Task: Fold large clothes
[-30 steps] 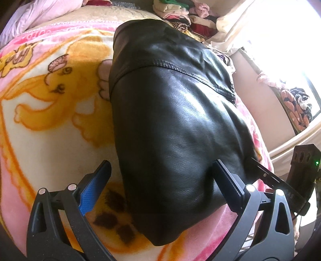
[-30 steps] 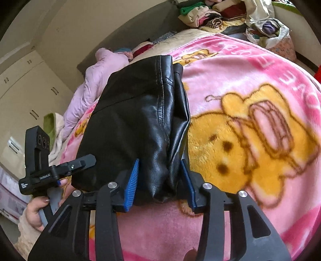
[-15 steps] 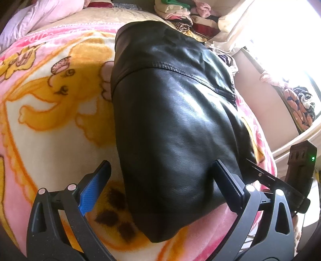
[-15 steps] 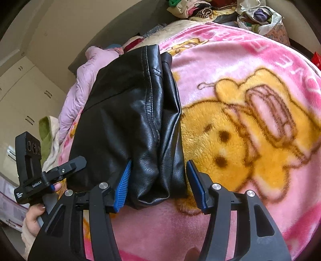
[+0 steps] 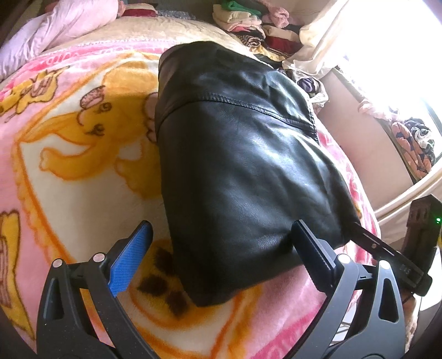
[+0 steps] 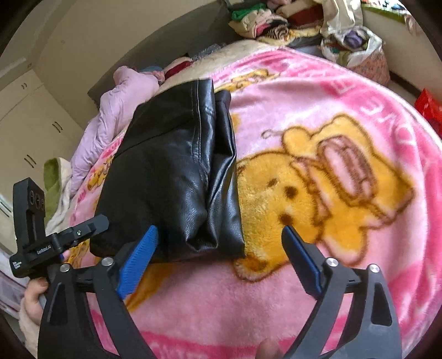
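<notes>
- Right gripper [image 6: 218, 248], bottom of the right wrist view: its fingers have just been opening and now stand wide, holding nothing; the jacket's near end lies between them, untouched.
- Left gripper [image 5: 221, 243], bottom of the left wrist view: fingers spread wide, gripping nothing, though the right-hand one seems to rest against the leather.
- One black leather jacket [image 5: 237, 165], folded into a compact bundle, lies mid-frame on the pink cartoon blanket [image 6: 317, 96] covering the bed.
- The fold looks finished and released; next probably calls for pulling back or setting the bundle aside.
- Far off, upper frame: one heap of other clothes [image 6: 265, 24].
</notes>
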`<action>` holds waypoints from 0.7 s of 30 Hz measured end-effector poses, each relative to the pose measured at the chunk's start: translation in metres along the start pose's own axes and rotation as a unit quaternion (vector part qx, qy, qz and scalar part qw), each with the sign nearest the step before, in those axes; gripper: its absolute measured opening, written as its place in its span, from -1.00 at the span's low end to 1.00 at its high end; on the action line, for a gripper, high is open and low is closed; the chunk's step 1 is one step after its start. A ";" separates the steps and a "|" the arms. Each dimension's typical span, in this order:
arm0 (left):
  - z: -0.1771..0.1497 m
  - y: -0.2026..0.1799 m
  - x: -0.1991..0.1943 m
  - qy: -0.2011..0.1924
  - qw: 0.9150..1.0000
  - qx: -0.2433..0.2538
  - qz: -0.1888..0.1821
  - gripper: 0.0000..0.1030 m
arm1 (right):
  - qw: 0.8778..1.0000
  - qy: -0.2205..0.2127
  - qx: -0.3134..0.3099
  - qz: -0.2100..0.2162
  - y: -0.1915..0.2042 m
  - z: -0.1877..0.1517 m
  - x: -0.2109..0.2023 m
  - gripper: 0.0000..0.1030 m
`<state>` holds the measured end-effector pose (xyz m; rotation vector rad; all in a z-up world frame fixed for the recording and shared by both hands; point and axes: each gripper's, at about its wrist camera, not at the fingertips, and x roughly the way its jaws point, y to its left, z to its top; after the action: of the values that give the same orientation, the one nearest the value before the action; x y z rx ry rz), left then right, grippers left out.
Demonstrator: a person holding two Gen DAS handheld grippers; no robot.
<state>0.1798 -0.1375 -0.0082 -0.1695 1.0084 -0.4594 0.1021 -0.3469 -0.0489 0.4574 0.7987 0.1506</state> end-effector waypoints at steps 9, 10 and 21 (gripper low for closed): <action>-0.014 -0.004 -0.033 -0.043 0.999 0.011 0.015 0.82 | 0.995 -0.075 -0.052 -0.029 0.029 -0.007 -0.046 0.91; -0.015 -0.004 -0.037 -0.048 0.999 0.012 0.017 0.82 | 0.994 -0.087 -0.057 -0.030 0.033 -0.009 -0.052 0.91; -0.048 0.005 -0.082 -0.103 0.994 0.026 0.033 0.82 | 0.980 -0.158 -0.113 -0.037 0.075 -0.038 -0.086 0.91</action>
<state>0.1042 -0.0936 0.0281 -0.1330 0.7973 -0.3985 0.0180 -0.2929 0.0183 0.2283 0.4775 0.0950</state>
